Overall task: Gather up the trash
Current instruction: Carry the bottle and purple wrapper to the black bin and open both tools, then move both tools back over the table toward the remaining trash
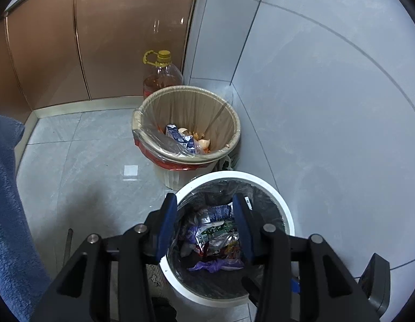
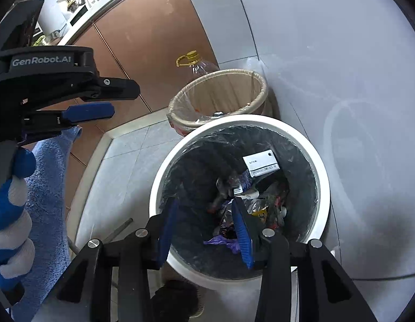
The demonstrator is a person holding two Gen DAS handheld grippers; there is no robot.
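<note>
both grippers hang over the white bin (image 2: 324, 187), jaws partly apart and holding nothing. left gripper (image 1: 204, 228) straddles the bin's near-left rim, one finger outside the rim and one inside; right gripper (image 2: 207, 228) points down into the bin's mouth, so it looks nearer the trash (image 2: 247, 204). the bag (image 2: 180, 161) is dark and thin, tucked inside the rim, holding crumpled wrappers, a purple scrap and a white label. a tan bin (image 1: 143, 123) stands just behind.

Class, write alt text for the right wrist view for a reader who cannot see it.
The right gripper hangs open, holding nothing, over a white bin with a black liner and mixed wrappers inside. Behind stands a beige-lined bin and an oil bottle; the left gripper enters at upper left.
</note>
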